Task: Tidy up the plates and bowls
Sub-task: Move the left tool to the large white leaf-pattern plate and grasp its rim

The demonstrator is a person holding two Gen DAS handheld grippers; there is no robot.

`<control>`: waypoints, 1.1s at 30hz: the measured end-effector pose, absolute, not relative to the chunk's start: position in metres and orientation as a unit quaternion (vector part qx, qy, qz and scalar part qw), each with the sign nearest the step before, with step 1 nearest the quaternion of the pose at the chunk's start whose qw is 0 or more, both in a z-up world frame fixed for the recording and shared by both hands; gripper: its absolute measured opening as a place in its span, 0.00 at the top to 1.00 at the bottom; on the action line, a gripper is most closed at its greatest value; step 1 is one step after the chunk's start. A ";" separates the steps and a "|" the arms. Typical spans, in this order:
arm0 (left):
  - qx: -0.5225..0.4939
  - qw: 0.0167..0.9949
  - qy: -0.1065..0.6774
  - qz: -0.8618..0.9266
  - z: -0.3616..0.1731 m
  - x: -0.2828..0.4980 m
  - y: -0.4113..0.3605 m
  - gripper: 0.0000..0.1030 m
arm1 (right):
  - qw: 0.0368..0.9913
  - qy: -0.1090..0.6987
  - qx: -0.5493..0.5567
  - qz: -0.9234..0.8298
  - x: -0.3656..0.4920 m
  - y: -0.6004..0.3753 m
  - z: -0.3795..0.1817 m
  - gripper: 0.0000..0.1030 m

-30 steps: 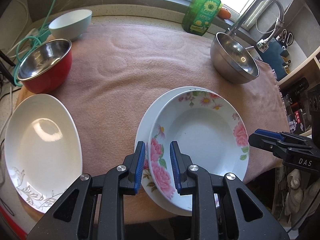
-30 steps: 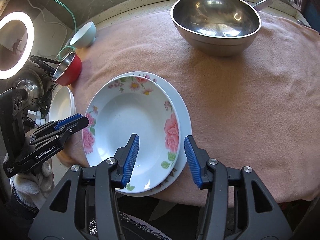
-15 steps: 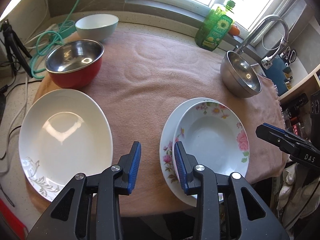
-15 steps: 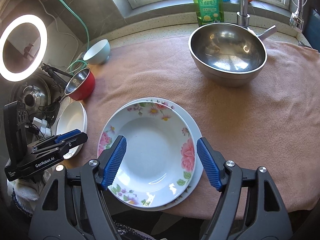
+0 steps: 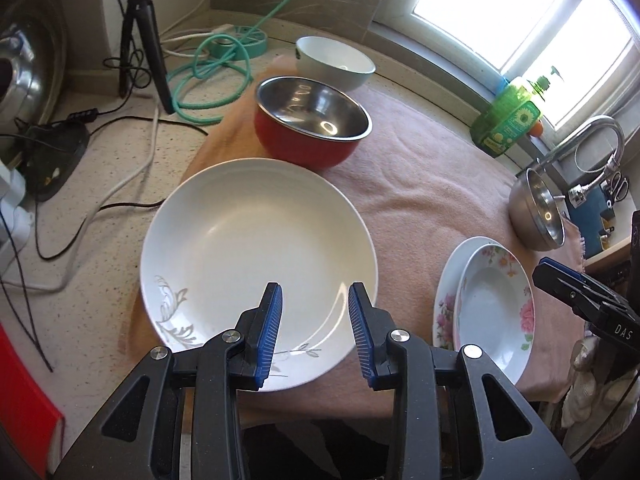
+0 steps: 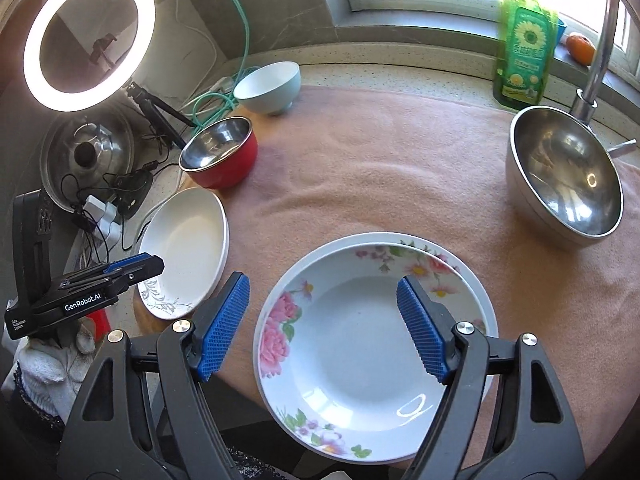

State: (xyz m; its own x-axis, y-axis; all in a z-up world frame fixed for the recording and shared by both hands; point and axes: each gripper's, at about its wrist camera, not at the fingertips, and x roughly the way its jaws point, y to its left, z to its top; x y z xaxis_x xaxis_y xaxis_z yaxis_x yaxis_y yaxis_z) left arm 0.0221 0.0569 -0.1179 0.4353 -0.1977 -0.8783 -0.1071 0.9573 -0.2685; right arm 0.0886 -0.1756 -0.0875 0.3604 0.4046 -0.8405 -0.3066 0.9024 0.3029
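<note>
the right tool (image 6: pixel 322 326) hangs with its jaws spread wide over the floral plate (image 6: pixel 360 384), stacked on a white plate (image 6: pixel 486 300) on the pink towel (image 6: pixel 380 168), with the steel bowl (image 6: pixel 564 184) beyond.

My left hand-held gripper (image 6: pixel 86 286) reads "GenRobot.AI" on its side; my right hand-held gripper (image 5: pixel 588 304) shows "DAS". The green bottle's label is unreadable.

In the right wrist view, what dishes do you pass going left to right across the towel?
White plate → red bowl → pale blue bowl → floral plates → steel bowl.
</note>
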 end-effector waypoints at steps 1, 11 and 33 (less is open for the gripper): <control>-0.147 0.835 0.530 -0.019 -0.119 0.020 0.064 0.68 | 0.822 0.524 0.043 0.220 0.090 -0.169 -0.088 0.24; -0.181 0.829 0.528 0.044 -0.130 0.002 0.121 0.68 | 0.801 0.549 0.027 0.239 0.112 -0.117 -0.101 0.24; -0.209 0.805 0.553 0.048 -0.167 0.015 0.160 0.70 | 0.746 0.611 0.034 0.263 0.144 -0.048 -0.153 0.65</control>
State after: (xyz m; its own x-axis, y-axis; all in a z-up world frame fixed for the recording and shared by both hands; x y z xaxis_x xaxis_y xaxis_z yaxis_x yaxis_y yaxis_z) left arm 0.0155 0.1598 -0.1668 0.3846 -0.1536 -0.9102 -0.3077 0.9083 -0.2833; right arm 0.1439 -0.0475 -0.1531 0.1147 0.4335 -0.8938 -0.3506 0.8595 0.3719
